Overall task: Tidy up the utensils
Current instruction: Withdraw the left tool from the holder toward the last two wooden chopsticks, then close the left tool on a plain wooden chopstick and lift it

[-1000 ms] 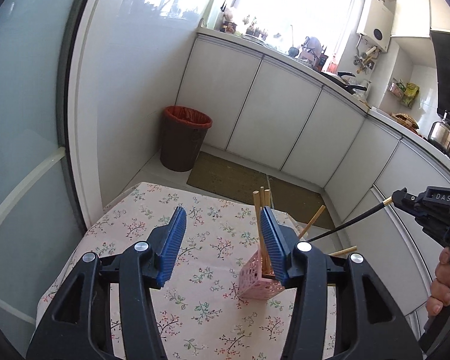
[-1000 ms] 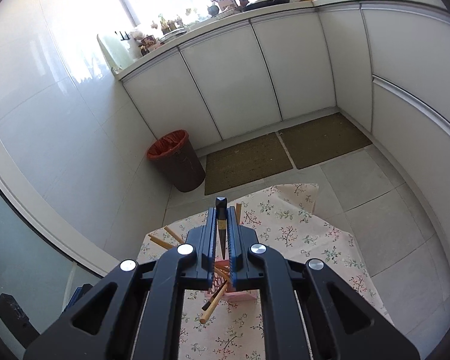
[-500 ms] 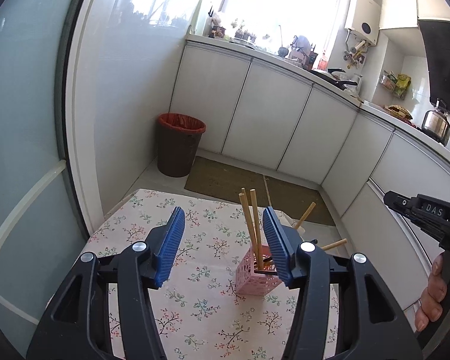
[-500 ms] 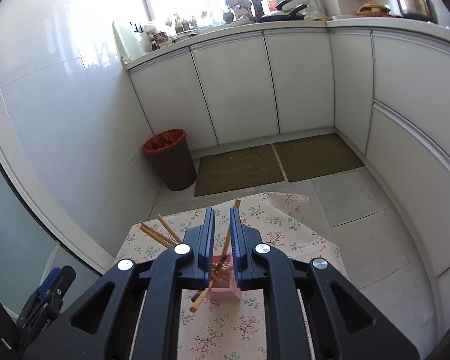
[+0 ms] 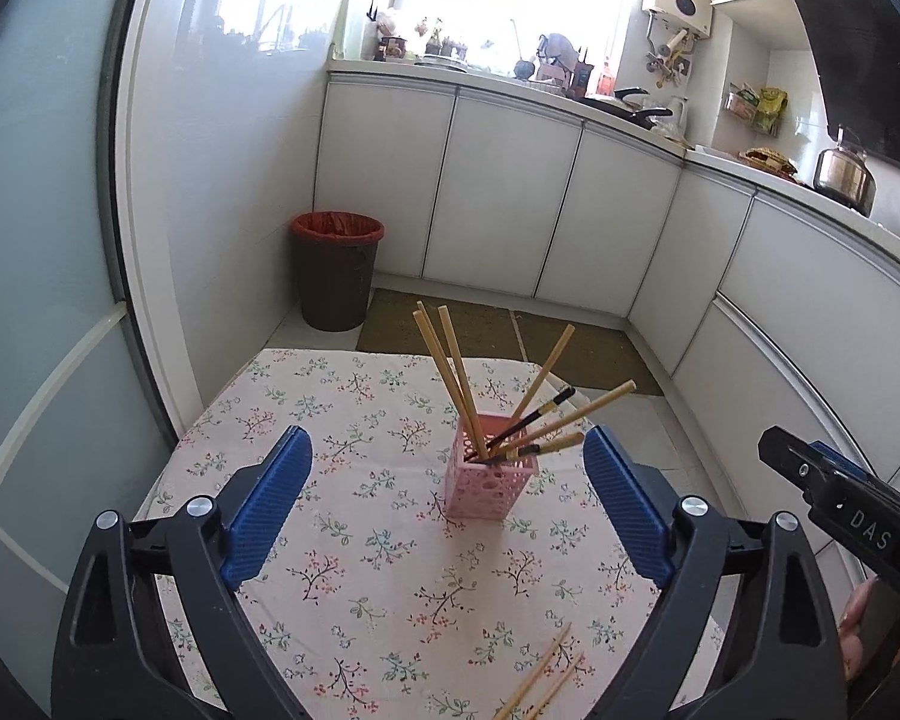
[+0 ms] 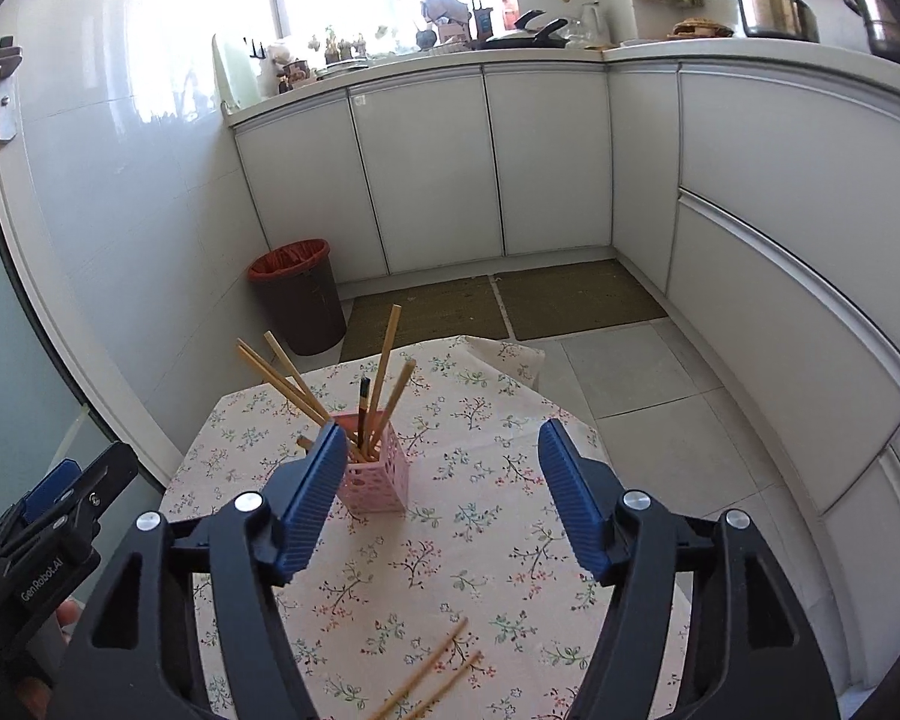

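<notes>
Pink holder [image 5: 491, 483] upright, chopsticks [image 5: 450, 381] inside

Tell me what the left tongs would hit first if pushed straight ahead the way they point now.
Probably the pink perforated plastic holder full of chopsticks: it stands ahead between the open left tongs, slightly right of centre. Depth is unclear; the floral tablecloth might come first.

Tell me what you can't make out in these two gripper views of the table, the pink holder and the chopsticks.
- Loose chopsticks: both views, near ends cut off by the bottom edge, so their full length is unknown.
- Pink holder: right wrist view, its left side is hidden behind a blue gripper pad; how many sticks it holds is unclear.
- Table: near edge hidden by the gripper bodies.
- Counter items: too small to identify.
</notes>
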Available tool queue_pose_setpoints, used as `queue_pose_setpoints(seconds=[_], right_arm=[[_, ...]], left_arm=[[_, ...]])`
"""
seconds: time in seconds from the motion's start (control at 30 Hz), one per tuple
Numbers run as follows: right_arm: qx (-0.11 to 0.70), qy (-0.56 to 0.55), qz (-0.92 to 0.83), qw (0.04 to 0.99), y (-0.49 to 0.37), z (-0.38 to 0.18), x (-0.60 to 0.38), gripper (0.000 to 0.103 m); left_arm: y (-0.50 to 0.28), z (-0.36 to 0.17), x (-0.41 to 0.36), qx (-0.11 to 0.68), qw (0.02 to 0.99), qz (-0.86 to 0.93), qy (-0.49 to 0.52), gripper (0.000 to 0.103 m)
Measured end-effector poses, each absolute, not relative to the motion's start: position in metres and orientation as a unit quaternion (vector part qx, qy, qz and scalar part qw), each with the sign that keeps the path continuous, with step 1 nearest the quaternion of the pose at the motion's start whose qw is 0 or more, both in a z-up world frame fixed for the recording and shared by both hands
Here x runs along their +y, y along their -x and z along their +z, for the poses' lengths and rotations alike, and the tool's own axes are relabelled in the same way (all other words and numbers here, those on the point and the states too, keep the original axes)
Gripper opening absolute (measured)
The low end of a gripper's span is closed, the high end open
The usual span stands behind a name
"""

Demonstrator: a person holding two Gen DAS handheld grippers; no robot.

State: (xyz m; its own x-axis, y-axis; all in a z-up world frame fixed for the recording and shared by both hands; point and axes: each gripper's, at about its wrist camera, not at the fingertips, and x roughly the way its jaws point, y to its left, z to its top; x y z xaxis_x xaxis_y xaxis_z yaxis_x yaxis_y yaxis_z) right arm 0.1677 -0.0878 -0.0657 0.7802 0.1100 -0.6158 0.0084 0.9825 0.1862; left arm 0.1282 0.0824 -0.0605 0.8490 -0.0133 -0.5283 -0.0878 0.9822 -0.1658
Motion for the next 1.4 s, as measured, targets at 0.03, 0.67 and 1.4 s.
queue_pose_setpoints(seconds=[0.03,0.67,1.4], right_arm=[[0.334,-0.09,0.025,0.938,-0.163,-0.069,-0.09,0.068],[0.347,-0.108,-0.021,0.931,-0.112,-0.11,-0.113,0.096],[0.551,-0.242,-0.076,0.795,-0.084,-0.234,-0.169,0.096]], left_arm=[[-0.127,-0.062,0.08,0.277,0.956,0.018,0.089,0.089],[-0.114,-0.089,0.054,0.317,0.947,0.0,0.054,0.096],[-0.167,-0.227,-0.002,0.558,0.825,-0.095,-0.017,0.096]])
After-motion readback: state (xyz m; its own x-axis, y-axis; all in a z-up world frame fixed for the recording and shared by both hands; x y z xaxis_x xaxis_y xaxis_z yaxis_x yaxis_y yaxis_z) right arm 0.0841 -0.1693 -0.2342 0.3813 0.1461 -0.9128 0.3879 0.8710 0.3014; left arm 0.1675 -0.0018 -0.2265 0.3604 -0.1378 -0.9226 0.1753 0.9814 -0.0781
